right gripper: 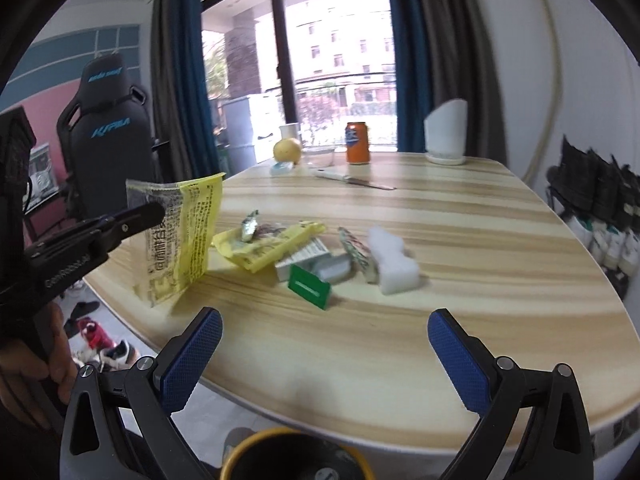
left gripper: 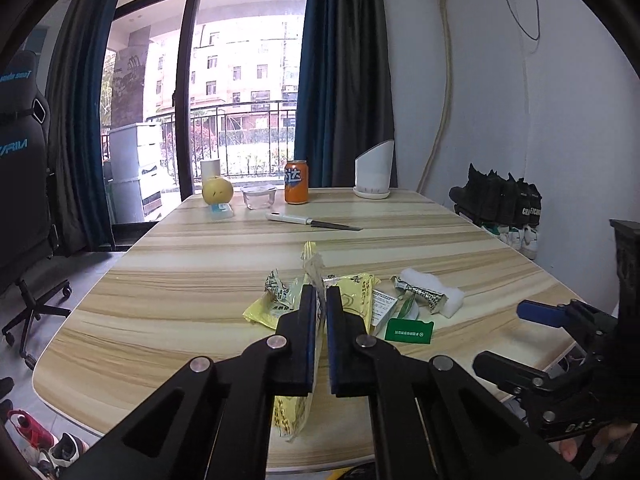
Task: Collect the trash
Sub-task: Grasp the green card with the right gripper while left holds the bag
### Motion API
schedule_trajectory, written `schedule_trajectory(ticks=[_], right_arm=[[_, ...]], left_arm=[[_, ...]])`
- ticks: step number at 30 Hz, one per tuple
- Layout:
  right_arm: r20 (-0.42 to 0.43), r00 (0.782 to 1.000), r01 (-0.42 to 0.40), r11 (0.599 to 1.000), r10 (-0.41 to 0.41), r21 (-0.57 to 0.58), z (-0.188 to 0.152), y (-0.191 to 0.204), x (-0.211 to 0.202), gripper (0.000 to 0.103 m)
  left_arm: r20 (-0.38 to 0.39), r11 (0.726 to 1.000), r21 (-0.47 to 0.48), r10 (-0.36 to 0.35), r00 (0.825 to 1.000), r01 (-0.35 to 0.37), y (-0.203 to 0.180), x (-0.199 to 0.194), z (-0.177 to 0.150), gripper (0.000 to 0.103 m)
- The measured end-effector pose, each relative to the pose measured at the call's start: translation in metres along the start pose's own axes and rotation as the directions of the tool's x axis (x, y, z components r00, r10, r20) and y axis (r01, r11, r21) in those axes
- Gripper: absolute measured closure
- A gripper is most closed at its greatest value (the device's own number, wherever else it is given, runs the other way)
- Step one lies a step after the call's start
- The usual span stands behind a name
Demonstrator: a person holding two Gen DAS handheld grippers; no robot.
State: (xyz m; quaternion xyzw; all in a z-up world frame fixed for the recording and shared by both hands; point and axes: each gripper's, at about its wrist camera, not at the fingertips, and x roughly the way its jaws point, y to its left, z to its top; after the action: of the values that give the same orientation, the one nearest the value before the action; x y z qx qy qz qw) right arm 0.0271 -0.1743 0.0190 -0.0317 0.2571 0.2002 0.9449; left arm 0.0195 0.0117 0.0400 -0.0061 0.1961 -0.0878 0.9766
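A: Left tool?
B: Clamped on a yellow wrapper, pads pinching its clear top edge. Wrapper hung clear of the desk, lifted at the near left corner

A: Right tool?
B: Jaws wide, nothing between them, over the near desk edge. A hand gripped the left tool's handle

A: Rest of the trash?
B: Heaped mid-desk, beyond the tools: a second yellow wrapper with a foil scrap on it, a small white box, a green card, a striped foil wrapper touching a white foam block

A: Bin?
B: Yellow-rimmed bin low in the right view, below the desk edge

A: Far end?
B: Knife, orange can, glass bowl, pear, white pot. Well apart from the heap
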Motion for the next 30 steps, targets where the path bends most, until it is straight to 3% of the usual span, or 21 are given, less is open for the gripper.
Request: schedule_trajectory(ticks=[6,20,30], right_arm=[[-0.081,0.996,-0.035,0.999,0.036,0.011,0.016,-0.004,0.032,0.0],[-0.133,0.99,-0.042,0.999,0.039,-0.021,0.018,0.001,0.057,0.0],[-0.166,0.985,-0.045,0.999,0.045,0.001,0.02,-0.003,0.074,0.001]], left_arm=[[0.022,1.0,-0.016,-0.026,0.999,0.027,0.009,-0.003,0.004,0.102],[0.096,0.996,-0.006,-0.087,0.992,0.088,0.008,-0.016,0.019,0.103],[0.114,0.996,0.014,-0.088,0.99,0.087,0.009,-0.016,0.019,0.103]])
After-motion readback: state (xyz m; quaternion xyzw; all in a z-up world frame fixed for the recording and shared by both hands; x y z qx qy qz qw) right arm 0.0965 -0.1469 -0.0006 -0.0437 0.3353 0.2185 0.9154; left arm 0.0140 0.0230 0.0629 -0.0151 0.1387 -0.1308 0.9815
